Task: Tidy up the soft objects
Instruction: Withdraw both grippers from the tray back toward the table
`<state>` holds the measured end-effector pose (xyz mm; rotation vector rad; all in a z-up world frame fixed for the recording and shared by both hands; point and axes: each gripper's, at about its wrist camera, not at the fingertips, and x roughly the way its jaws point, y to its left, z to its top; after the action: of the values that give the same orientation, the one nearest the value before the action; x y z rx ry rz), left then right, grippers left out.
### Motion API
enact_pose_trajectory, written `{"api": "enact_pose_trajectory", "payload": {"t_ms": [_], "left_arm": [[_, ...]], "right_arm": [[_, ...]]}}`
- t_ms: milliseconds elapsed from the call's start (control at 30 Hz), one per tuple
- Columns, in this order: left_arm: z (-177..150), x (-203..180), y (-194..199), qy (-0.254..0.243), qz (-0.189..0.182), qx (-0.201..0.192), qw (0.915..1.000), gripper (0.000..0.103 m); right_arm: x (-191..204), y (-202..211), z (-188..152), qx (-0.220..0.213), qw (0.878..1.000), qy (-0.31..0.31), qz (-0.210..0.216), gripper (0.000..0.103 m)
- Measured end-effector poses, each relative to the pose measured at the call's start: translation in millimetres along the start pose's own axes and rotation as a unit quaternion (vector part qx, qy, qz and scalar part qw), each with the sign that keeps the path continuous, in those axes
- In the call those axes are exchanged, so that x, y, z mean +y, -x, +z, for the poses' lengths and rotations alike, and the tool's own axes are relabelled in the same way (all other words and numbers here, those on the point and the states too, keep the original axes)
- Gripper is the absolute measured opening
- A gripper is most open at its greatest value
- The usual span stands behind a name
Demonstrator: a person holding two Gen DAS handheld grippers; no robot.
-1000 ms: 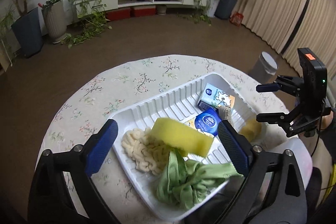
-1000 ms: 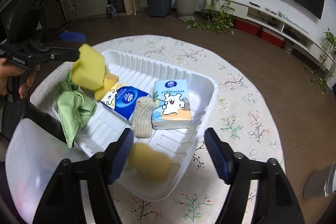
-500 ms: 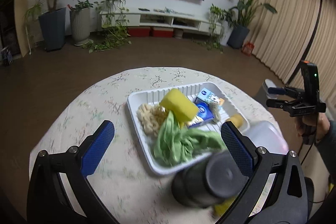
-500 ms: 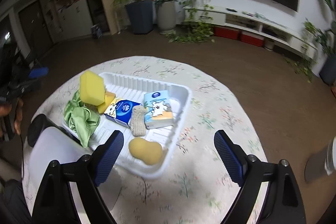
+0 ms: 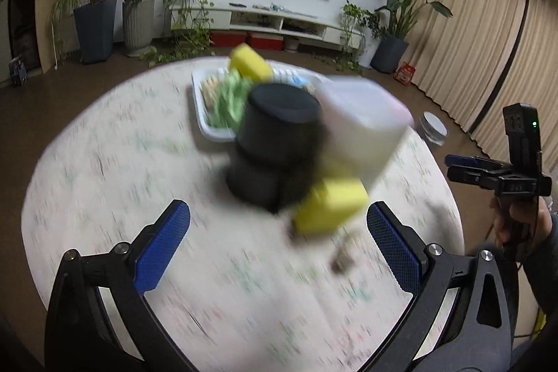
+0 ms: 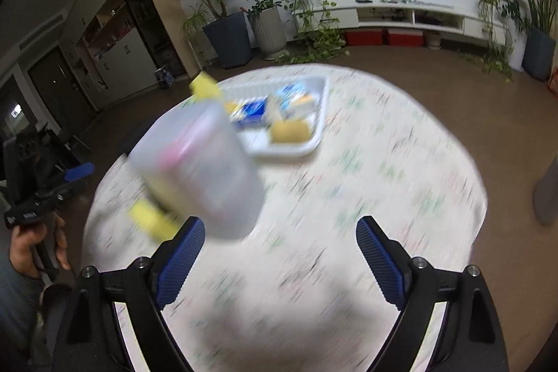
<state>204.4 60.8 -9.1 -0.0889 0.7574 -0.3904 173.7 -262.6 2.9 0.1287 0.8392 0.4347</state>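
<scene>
Both views are being blurred by motion. The left gripper (image 5: 277, 248) and right gripper (image 6: 279, 262) are being held spread wide, grasping nothing. Soft items are being kept in the white tray (image 6: 315, 131) at the table's (image 6: 401, 183) far side.

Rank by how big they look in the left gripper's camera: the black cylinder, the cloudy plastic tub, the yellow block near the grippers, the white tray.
1. black cylinder
2. cloudy plastic tub, close to the cylinder in size; blur makes this unsure
3. yellow block

The white tray is farther off and partly hidden, so no fair rank.
</scene>
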Motion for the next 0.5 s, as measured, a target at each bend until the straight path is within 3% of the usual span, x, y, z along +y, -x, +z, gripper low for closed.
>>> {"api": "enact_pose_trajectory", "payload": {"t_ms": [333,500], "left_arm": [[-68,-40,35,0.029,-0.016,-0.013,0.9994,0.103],[-80,-50,45,0.041,-0.019,-0.026,0.9987,0.103]], "right_arm": [[83,9,-76,0.007,0.999,0.041,0.015,0.091],[113,-4,-84,0.005,0.998,0.059,0.019,0.091]]}}
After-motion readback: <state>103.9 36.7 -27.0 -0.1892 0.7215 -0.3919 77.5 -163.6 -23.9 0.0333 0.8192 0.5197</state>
